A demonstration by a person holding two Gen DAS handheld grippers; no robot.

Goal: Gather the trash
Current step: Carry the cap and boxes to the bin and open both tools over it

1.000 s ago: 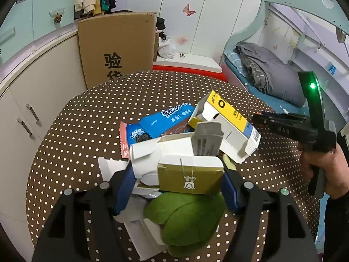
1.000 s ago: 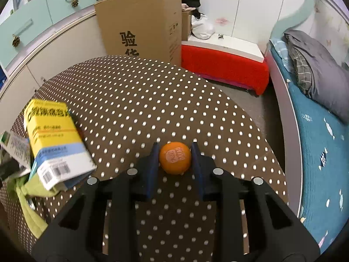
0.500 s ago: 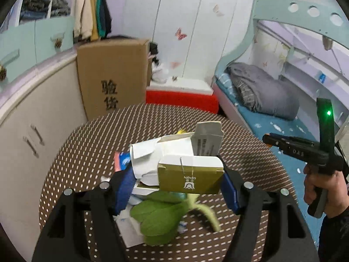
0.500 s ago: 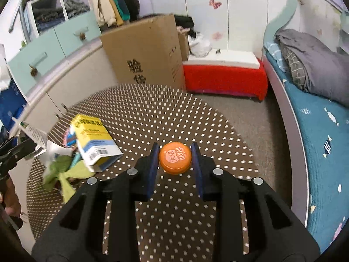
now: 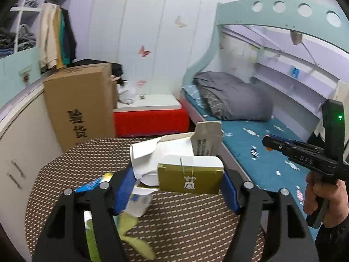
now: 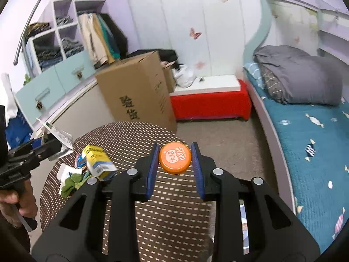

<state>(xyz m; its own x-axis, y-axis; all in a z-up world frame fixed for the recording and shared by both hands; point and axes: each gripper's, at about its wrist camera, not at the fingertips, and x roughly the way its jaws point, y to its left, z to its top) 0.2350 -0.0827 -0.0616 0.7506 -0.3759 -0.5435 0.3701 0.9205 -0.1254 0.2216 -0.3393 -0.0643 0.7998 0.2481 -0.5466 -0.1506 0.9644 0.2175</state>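
The round counter with a brown dotted cloth (image 6: 122, 139) stands before a tall cardboard box (image 6: 139, 91), a red bench (image 6: 209, 104) and a bed with a blue sheet (image 6: 305, 131). The left gripper (image 5: 176, 182) clamps a gold-and-white carton (image 5: 189, 179) above it. The right gripper (image 6: 175, 163) clamps an orange bottle cap (image 6: 175, 157). A yellow-and-blue box (image 6: 98, 160) and a green rag (image 6: 73, 182) lie on the counter.

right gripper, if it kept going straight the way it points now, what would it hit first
Probably the far part of the polka-dot table, just beyond the orange cap that the right gripper holds. Nothing else shows in that line, though depth is hard to judge; it might clear the edge and reach the carpet.
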